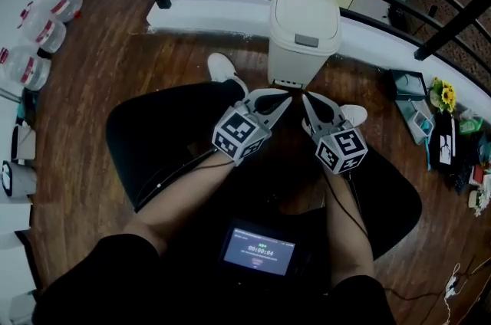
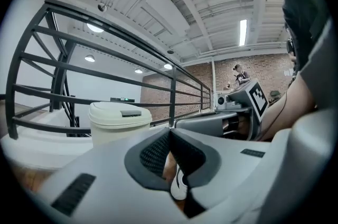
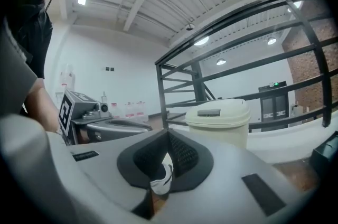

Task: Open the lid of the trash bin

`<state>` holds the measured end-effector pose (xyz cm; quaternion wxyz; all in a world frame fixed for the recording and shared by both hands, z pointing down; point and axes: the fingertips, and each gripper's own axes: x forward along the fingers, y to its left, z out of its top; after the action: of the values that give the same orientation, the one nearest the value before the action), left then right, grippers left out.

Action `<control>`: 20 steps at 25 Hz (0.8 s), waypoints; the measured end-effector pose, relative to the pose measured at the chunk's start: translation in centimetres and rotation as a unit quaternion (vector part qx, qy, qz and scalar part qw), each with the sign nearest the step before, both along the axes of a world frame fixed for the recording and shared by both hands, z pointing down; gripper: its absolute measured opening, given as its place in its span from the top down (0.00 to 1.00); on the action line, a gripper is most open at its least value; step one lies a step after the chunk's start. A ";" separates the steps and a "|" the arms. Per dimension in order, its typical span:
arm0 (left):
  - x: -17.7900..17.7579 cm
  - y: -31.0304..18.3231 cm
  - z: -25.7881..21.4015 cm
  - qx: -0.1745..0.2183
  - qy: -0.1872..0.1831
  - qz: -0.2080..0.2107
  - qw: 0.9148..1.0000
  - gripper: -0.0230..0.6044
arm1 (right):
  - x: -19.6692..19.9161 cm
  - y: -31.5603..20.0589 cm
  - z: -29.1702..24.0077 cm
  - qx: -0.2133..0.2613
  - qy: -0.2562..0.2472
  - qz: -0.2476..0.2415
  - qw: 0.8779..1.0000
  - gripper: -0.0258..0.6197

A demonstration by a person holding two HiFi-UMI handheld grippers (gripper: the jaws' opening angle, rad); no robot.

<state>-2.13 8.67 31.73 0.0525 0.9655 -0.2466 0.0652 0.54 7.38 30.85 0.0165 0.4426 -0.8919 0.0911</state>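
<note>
Not much to read here: the small screen [image 1: 259, 250], well this side of the trash bin [image 1: 304, 17], shows what looks like 00:00:04. The labels on the bottles [image 1: 38, 32] left of the bin are too small to read.

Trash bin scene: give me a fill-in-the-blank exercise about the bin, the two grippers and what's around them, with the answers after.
1. The lid of the trash bin is ____.
2. The left gripper has its jaws ____, with nothing between them.
3. The right gripper, also shut, holds ____.
4. The person's shoes are ____ in colour.

Missing words: closed; shut; nothing; white.
</note>
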 end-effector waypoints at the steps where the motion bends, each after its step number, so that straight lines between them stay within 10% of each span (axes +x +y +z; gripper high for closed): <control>1: 0.2 -0.9 0.7 -0.005 -0.004 -0.001 1.000 0.90 | 0.2 -0.9 0.6 -0.004 0.002 0.000 1.000 0.93; 10: 1.2 -10.2 7.4 -0.097 0.001 -0.021 0.995 0.90 | 1.3 -9.0 6.7 -0.069 0.014 -0.001 0.998 0.93; 20: 2.8 -15.4 15.6 -0.114 -0.089 0.028 0.989 0.90 | 2.4 -15.2 14.8 -0.147 0.059 -0.012 0.987 0.93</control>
<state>0.64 -6.70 47.28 0.1383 0.9501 -0.2145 0.1796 2.91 -7.79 45.68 0.1350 0.4296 -0.8714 0.1948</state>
